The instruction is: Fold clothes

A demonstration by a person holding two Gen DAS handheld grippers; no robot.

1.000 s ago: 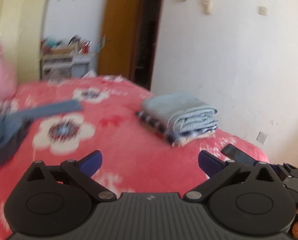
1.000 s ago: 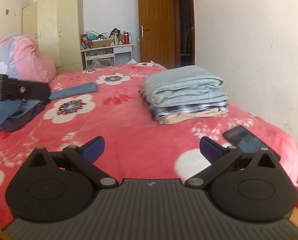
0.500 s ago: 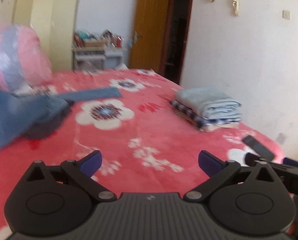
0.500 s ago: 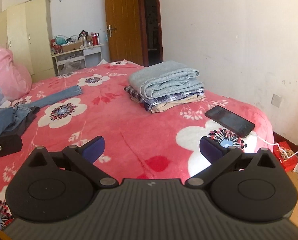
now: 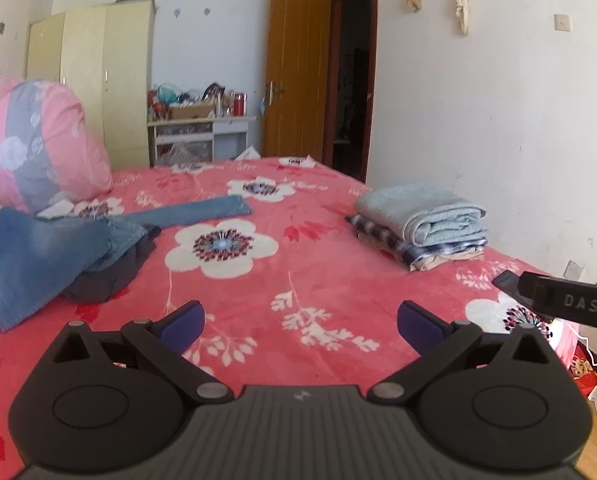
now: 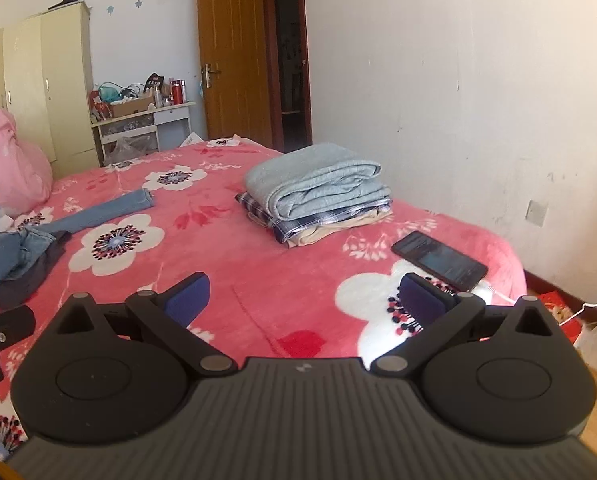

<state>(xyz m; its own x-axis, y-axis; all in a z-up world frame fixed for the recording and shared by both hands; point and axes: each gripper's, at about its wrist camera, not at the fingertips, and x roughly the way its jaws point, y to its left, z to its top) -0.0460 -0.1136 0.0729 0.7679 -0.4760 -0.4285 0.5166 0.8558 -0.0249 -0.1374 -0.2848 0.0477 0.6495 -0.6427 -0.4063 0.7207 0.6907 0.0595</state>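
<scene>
A stack of folded clothes point(image 5: 422, 222) point(image 6: 318, 196), pale blue on top of plaid and beige, rests on the red flowered bed point(image 5: 298, 292) point(image 6: 258, 276) at the right. Crumpled blue jeans point(image 5: 38, 252) point(image 6: 2, 256) lie over a dark garment point(image 5: 106, 276) at the left, one leg point(image 5: 194, 212) point(image 6: 106, 210) stretched across the bed. My left gripper point(image 5: 300, 322) hovers open above the near part of the bed, nothing between its fingers. My right gripper point(image 6: 304, 298) is also open and empty; its body shows at the right edge of the left wrist view.
A black phone point(image 6: 438, 260) with a white cable lies near the bed's right corner. A pink quilt bundle point(image 5: 38, 144) sits at the left. Behind stand a wardrobe point(image 5: 98, 80), a cluttered white desk point(image 5: 198, 132) and an open brown door point(image 5: 298, 76).
Both grippers have pulled back from the folded stack toward the near end of the bed, and the left one has swung to face the jeans. Both stay open.
</scene>
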